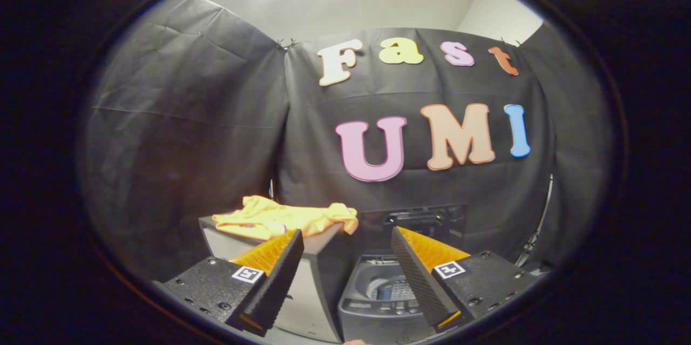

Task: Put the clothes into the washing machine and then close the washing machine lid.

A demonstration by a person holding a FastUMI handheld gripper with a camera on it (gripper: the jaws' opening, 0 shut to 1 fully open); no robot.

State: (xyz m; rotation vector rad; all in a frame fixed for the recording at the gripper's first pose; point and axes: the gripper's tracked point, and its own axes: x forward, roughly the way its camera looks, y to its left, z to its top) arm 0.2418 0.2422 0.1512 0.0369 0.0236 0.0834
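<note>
- Gripper (345,237): fingers spread wide apart, nothing between them; judged to be held back and raised ahead of an approach, with no contact made on anything
- Clothes (286,219): one crumpled yellow garment lying on top of a pale box-like stand (310,302), beyond the left fingertip and well short of the machine; one end droops over the stand's edge on the machine side
- Washing machine (378,293): small grey top-loader standing just beside the stand, seen between the fingers and below them; lid (415,221) raised at the back, drum mouth open to receive the load
- Judgement: garment not yet picked up, lid not yet closed; the whole task remains to be done
- Obscured: the right finger covers part of the drum mouth; the stand's front is partly behind the left finger; the drum's contents are too small to make out; the machine's base is cut off
</note>
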